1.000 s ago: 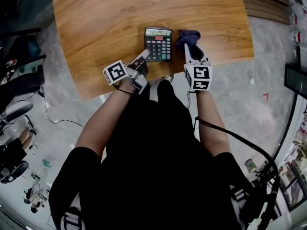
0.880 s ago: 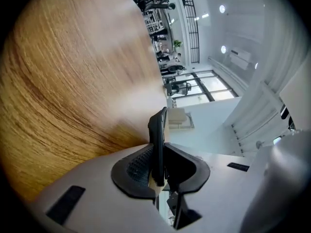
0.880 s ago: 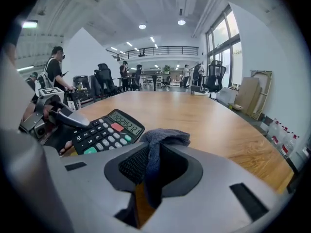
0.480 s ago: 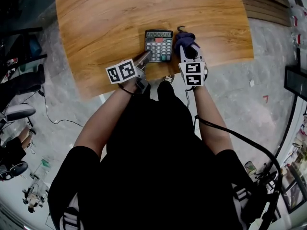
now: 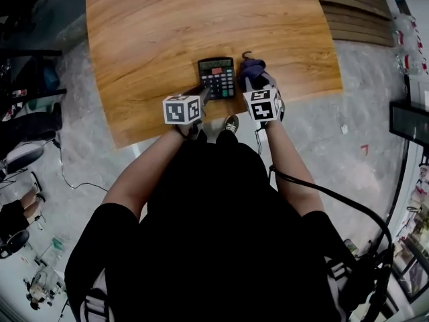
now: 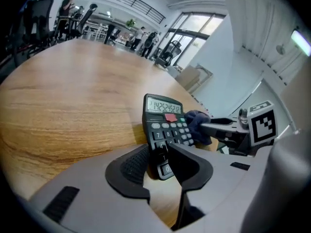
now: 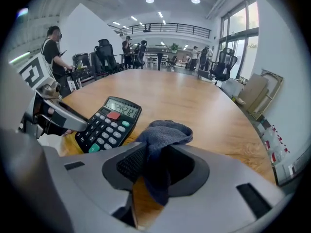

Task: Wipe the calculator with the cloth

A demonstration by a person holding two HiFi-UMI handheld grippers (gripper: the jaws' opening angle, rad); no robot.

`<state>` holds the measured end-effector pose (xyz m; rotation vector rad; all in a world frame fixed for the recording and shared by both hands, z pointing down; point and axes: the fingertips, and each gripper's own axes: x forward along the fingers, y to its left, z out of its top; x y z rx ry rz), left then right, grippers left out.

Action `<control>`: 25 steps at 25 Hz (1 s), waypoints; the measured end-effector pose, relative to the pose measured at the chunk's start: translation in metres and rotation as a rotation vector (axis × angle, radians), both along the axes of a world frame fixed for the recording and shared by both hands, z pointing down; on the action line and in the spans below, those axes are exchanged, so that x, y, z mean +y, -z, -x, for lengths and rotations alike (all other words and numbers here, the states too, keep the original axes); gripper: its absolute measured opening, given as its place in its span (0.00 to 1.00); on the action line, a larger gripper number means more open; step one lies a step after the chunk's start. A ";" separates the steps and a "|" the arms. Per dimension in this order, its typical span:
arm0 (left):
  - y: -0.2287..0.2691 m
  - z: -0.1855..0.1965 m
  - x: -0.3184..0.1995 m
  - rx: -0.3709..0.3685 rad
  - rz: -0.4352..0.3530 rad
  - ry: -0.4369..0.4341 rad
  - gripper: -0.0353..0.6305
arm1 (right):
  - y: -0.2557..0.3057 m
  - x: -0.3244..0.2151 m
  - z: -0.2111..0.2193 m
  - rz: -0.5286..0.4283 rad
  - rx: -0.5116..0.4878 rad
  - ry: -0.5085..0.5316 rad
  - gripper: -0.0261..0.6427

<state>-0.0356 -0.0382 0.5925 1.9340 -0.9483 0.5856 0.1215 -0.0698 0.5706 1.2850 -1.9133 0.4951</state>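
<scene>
- The calculator (image 5: 217, 78) lies flat, keys up, on the wooden table (image 5: 167, 39) near its near edge, right in front of you, so both tools reach it.
- Your left gripper (image 5: 201, 94) points down at the calculator's near left corner. Its jaws have just been opening and now stand wide, with that corner between them. The pads do not seem to press on it yet. I judge that you are setting up to steady the calculator while the other tool wipes.
- Your right gripper (image 5: 258, 79) is clamped on the dark blue cloth (image 5: 249, 69). A bunched fold sticks out past the jaws, and this is the part that can rub the keys. It hovers just beside the calculator's right edge, and no wiping contact shows yet.
- Compared with a second ago, the left gripper has rolled, so its marker cube shows another face, and its jaws are wider. The cloth and the right gripper stay where they were, just right of the calculator.
</scene>
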 end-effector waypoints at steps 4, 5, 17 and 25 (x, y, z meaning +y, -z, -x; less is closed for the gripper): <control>0.013 0.006 0.002 -0.026 -0.017 -0.014 0.24 | 0.013 0.013 -0.001 0.047 0.020 0.019 0.22; 0.018 0.008 0.002 -0.026 -0.025 -0.015 0.24 | 0.017 0.017 -0.002 0.052 0.019 0.018 0.23; 0.140 -0.001 -0.033 -0.039 -0.415 -0.043 0.24 | 0.155 -0.002 0.037 -0.310 -0.118 0.005 0.24; 0.267 -0.005 -0.048 -0.004 -0.856 0.038 0.06 | 0.275 -0.005 0.070 -0.692 -0.258 0.027 0.09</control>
